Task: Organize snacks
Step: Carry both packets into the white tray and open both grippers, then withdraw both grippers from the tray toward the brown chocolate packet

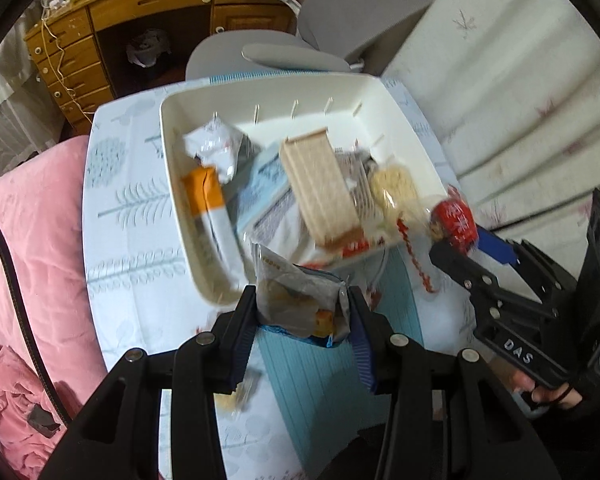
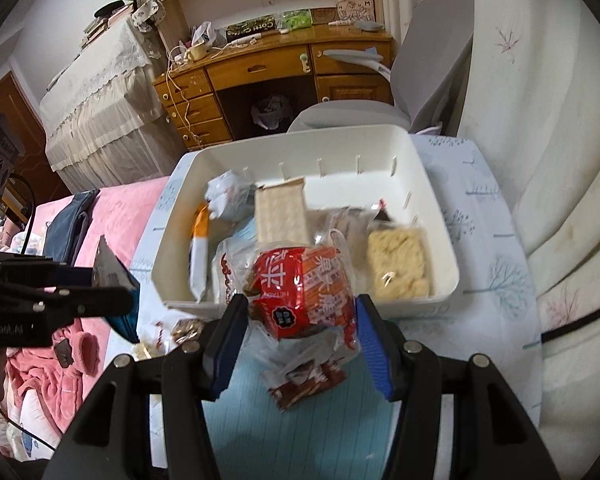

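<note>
White bin rim just beyond both held snack packets.

So the snack bin sits on the table, with a desk and chair behind it. Inside: wafer pack in the middle, noodle block right, crumpled packet far left. A bed is on the table's left.

Lighting was soft, even and indoor, without hard shadows. Motion blur smeared the snack packets in the white bin. Fisheye distortion curved both views; corners were vignetted black.
</note>
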Action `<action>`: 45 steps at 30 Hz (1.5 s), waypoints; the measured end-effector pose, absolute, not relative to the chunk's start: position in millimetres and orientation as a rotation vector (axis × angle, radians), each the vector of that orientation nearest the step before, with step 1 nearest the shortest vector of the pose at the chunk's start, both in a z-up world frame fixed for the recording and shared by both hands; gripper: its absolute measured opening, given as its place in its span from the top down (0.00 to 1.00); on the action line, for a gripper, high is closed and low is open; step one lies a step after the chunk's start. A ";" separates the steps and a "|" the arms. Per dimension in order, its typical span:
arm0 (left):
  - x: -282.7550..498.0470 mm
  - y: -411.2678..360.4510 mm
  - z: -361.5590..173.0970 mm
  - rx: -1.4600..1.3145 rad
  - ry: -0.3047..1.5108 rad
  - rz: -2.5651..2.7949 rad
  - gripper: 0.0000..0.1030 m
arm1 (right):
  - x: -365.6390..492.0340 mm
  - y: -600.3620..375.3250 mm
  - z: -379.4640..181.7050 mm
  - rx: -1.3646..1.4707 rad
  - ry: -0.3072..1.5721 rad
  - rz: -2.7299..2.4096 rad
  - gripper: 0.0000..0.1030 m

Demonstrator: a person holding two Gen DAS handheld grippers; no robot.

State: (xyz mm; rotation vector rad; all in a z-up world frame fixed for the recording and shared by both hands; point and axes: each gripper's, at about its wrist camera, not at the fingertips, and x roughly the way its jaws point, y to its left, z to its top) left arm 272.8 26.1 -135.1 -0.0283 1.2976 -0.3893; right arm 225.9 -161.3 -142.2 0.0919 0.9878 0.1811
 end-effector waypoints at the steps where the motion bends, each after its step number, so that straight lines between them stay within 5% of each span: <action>1: 277.0 23.3 -135.1 -0.035 1.292 -0.381 0.59 | 229.0 -165.7 -142.3 0.091 0.983 0.182 0.47; 13: 316.6 -0.7 -142.0 -0.129 1.211 -0.279 0.56 | 259.2 -209.8 -152.0 0.131 0.944 0.185 0.47; 15: 320.3 0.0 -144.5 -0.159 1.203 -0.258 0.42 | 263.1 -213.6 -154.1 0.142 0.945 0.185 0.46; 21: 321.5 4.3 -149.8 -0.189 1.216 -0.225 0.28 | 273.3 -220.3 -168.0 0.178 1.007 0.201 0.42; 30: 308.6 24.9 -147.0 -0.219 1.224 -0.177 0.28 | 270.9 -223.9 -169.9 0.232 1.022 0.196 0.30; 45: 262.7 76.8 -139.3 -0.211 1.230 -0.176 0.28 | 235.8 -212.5 -173.5 0.401 1.080 0.081 0.29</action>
